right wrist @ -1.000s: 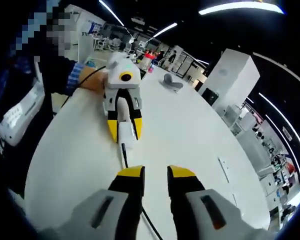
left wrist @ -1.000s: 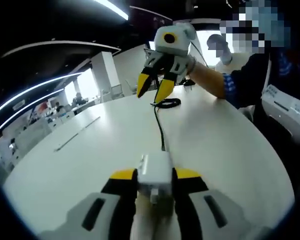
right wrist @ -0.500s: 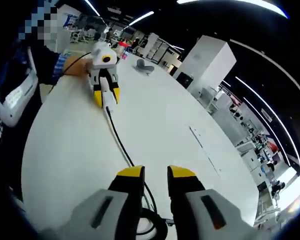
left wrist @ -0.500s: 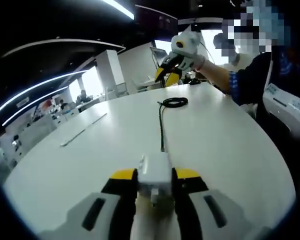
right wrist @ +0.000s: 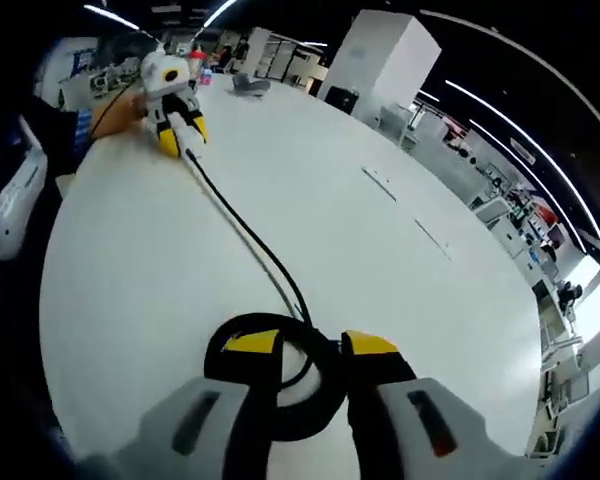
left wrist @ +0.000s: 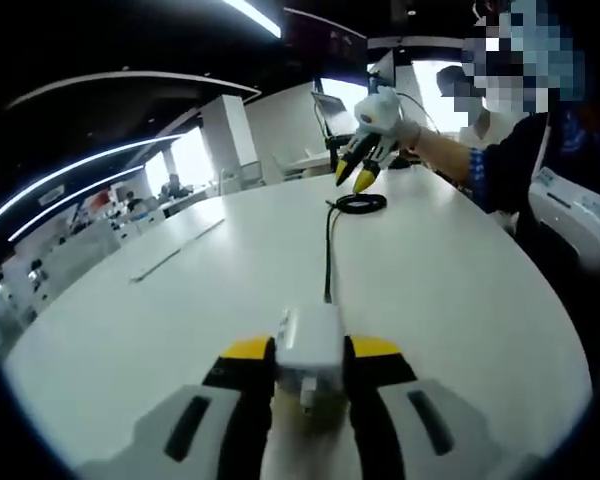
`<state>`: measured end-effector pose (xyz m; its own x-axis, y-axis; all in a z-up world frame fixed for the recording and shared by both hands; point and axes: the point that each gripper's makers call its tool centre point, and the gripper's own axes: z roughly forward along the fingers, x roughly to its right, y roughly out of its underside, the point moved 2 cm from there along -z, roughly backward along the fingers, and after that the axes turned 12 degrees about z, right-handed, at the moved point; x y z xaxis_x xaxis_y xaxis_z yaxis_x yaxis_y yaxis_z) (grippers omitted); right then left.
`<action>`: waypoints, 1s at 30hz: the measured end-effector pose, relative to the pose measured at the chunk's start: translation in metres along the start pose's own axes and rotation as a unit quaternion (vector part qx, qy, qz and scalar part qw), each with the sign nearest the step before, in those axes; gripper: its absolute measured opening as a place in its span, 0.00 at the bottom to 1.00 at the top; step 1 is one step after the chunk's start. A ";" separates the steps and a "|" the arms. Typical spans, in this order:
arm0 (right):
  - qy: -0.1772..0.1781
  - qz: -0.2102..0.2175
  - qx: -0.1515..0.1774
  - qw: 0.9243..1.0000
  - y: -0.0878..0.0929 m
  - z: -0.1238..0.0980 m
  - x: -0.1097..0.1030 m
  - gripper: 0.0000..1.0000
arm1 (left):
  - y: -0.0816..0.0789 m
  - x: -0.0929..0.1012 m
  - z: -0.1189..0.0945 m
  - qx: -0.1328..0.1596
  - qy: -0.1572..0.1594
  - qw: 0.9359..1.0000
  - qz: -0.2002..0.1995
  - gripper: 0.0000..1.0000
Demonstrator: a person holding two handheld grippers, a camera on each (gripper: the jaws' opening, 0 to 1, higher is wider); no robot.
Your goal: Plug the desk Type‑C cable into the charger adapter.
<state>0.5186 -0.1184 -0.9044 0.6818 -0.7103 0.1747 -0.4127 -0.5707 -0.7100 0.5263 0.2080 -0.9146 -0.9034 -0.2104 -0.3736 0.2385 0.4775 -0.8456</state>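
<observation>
A: Why is the charger adapter (left wrist: 308, 345) being gripped so low on the white tabletop (left wrist: 180, 330)?

B: It is being clamped between the jaws of the left tongs (left wrist: 310, 352), presumably so that its port is kept steady. The black Type-C cable (left wrist: 328, 255) is seen running from the adapter's far face, so the plug is judged to be seated already, though the joint itself is too small to confirm.

A: And the right tongs (right wrist: 312, 352)?

B: They are being held released, jaws parted with nothing between them, just over the coiled end of the cable (right wrist: 280, 380). They are probably being hovered there so the slack can be gathered or tidied.

A: Where is each one being seen from the other side?

B: The right tongs (left wrist: 357, 176) are appearing above the coil at the far side of the tabletop, and the left tongs (right wrist: 180, 137) are appearing at the cable's far end, closed on the adapter.

A: How many things are being counted?

B: One adapter, one cable with one coil, two tongs. One person's sleeve (left wrist: 500, 160) is being shown beside the tabletop.
</observation>
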 end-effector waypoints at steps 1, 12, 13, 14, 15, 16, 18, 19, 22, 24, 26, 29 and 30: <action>0.001 0.004 -0.006 1.000 0.003 0.002 0.001 0.24 | 0.001 -0.001 -0.001 -0.001 -0.002 1.000 -0.001 0.27; -0.004 0.052 -0.032 0.998 0.011 0.020 0.008 0.23 | 0.004 -0.010 -0.004 -0.004 -0.017 1.000 0.000 0.28; -0.004 0.054 -0.032 0.998 0.011 0.019 0.008 0.23 | 0.005 -0.011 -0.004 -0.004 -0.018 1.000 0.000 0.28; -0.005 0.057 -0.033 0.998 0.011 0.019 0.008 0.23 | 0.004 -0.011 -0.004 -0.004 -0.018 1.000 0.000 0.28; -0.005 0.060 -0.034 0.998 0.011 0.019 0.009 0.23 | 0.004 -0.011 -0.004 -0.004 -0.019 1.000 0.000 0.28; -0.006 0.063 -0.034 0.997 0.011 0.019 0.009 0.23 | 0.004 -0.012 -0.004 -0.003 -0.020 1.000 0.000 0.28; -0.008 0.068 -0.033 0.997 0.012 0.019 0.009 0.23 | 0.003 -0.013 -0.004 -0.003 -0.022 1.000 0.002 0.28; -0.008 0.069 -0.032 0.997 0.012 0.019 0.009 0.23 | 0.003 -0.014 -0.004 -0.002 -0.024 1.000 0.002 0.28; -0.010 0.083 -0.031 0.996 0.012 0.018 0.010 0.23 | 0.002 -0.016 -0.005 0.000 -0.029 1.000 0.003 0.28; -0.012 0.090 -0.031 0.995 0.013 0.018 0.010 0.23 | 0.001 -0.016 -0.005 0.001 -0.031 1.000 0.003 0.28; -0.012 0.089 -0.032 0.995 0.013 0.018 0.010 0.22 | 0.000 -0.017 -0.006 0.004 -0.034 0.999 0.004 0.28; -0.009 0.087 -0.036 0.996 0.013 0.018 0.010 0.22 | -0.001 -0.019 -0.007 0.006 -0.040 0.999 0.005 0.28; -0.007 0.087 -0.037 0.995 0.013 0.018 0.010 0.21 | -0.001 -0.020 -0.008 0.006 -0.043 0.999 0.005 0.28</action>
<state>0.5305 -0.1253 -0.9238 0.6042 -0.7957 0.0430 -0.5689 -0.4685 -0.6758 0.5414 0.2183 -0.9036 -0.8672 -0.2785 -0.4128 0.2520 0.4696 -0.8461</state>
